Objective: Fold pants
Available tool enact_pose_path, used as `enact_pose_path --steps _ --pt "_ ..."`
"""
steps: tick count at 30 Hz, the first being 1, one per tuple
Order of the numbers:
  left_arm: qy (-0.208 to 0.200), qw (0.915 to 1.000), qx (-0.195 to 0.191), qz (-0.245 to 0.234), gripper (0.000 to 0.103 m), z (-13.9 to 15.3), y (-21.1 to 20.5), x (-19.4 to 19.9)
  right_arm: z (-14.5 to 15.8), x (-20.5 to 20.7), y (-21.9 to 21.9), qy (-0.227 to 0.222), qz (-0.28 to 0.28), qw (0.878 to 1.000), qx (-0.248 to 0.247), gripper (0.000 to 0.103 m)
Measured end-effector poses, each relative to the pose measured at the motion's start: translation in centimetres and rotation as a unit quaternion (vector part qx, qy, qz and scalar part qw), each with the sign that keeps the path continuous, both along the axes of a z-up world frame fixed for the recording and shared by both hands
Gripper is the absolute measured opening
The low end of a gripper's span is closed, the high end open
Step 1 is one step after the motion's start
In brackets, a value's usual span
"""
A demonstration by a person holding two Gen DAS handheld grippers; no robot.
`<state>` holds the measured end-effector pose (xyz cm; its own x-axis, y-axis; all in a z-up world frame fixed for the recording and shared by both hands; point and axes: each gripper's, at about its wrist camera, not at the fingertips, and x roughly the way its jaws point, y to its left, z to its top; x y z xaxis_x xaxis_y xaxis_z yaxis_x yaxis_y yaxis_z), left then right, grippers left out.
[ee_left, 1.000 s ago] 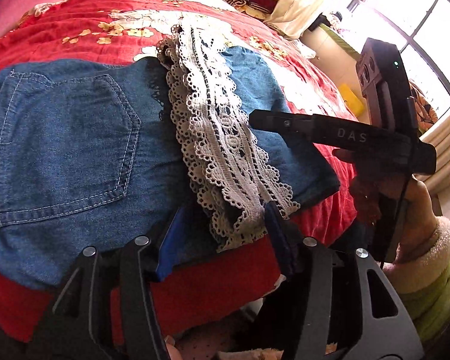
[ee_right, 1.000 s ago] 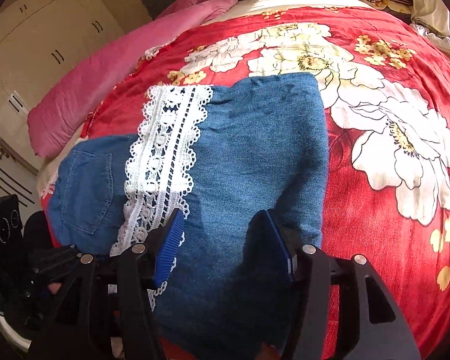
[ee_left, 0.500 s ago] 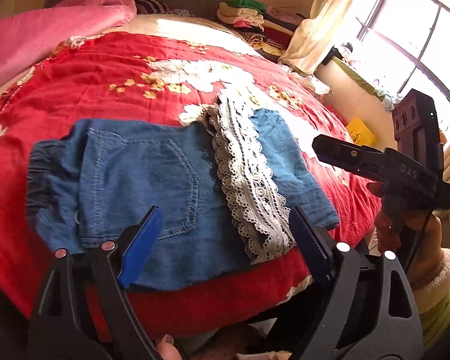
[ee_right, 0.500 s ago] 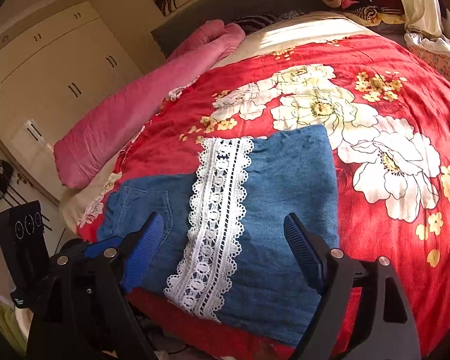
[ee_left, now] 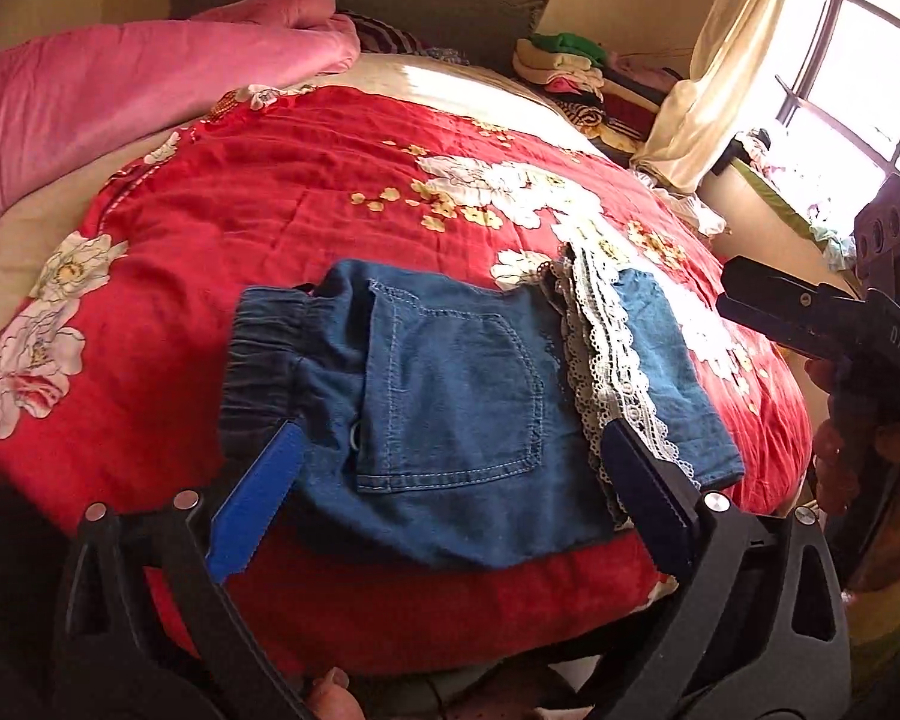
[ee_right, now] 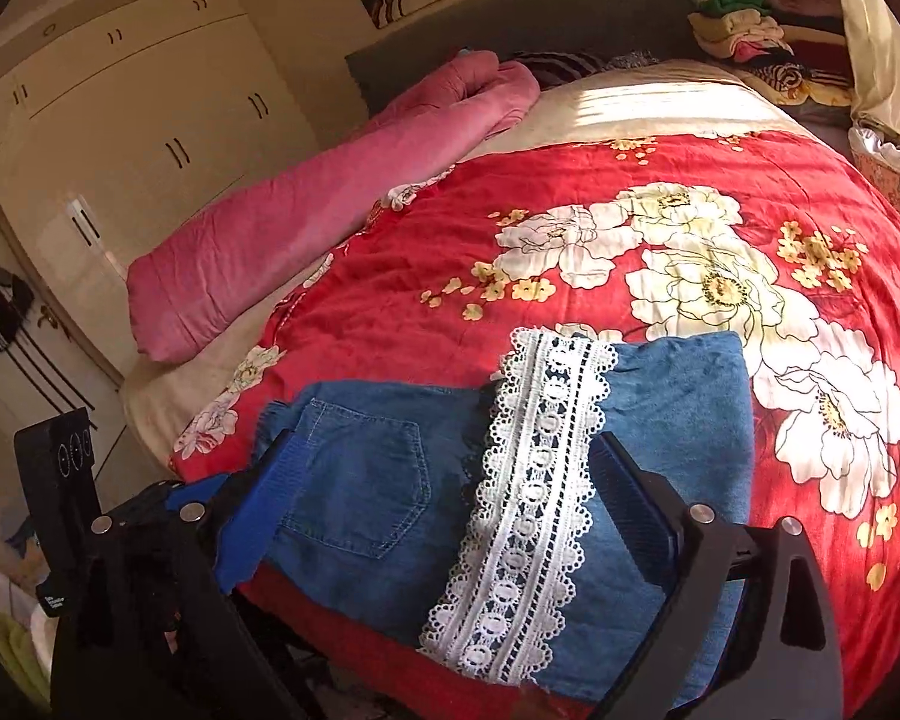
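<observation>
The blue denim pants [ee_left: 450, 408] lie folded on the red floral quilt [ee_left: 306, 192] near the bed's front edge, back pocket up, with a white lace trim [ee_left: 606, 348] across them. My left gripper [ee_left: 450, 498] is open and empty, held back above the bed edge in front of the pants. My right gripper [ee_right: 438, 510] is open and empty, also off the pants [ee_right: 378, 498], with the lace band [ee_right: 528, 492] between its fingers in view. The right gripper also shows at the right of the left wrist view [ee_left: 810, 312].
A rolled pink blanket [ee_left: 120, 96] lies along the left of the bed. Stacked clothes [ee_left: 576, 66] sit by the headboard. A curtain and window [ee_left: 840, 60] are at the right. A wardrobe [ee_right: 120, 120] stands left of the bed.
Both grippers have pulled back and up from the pants and opened wider. The pants stay folded on the quilt.
</observation>
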<state>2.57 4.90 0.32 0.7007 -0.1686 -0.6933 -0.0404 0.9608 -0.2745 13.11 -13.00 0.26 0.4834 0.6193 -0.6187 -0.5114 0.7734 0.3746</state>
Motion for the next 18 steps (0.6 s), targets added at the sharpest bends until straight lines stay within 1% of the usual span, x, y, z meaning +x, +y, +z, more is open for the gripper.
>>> enact_pose_path --steps 9,18 --pt "0.007 0.9995 -0.012 0.028 0.093 -0.6 2.7 -0.7 0.4 0.0 3.8 -0.006 0.028 0.999 -0.026 0.096" --pt "0.038 0.9972 -0.046 0.046 0.093 -3.0 5.0 -0.5 -0.7 0.8 8.2 0.007 0.061 0.997 -0.055 0.097"
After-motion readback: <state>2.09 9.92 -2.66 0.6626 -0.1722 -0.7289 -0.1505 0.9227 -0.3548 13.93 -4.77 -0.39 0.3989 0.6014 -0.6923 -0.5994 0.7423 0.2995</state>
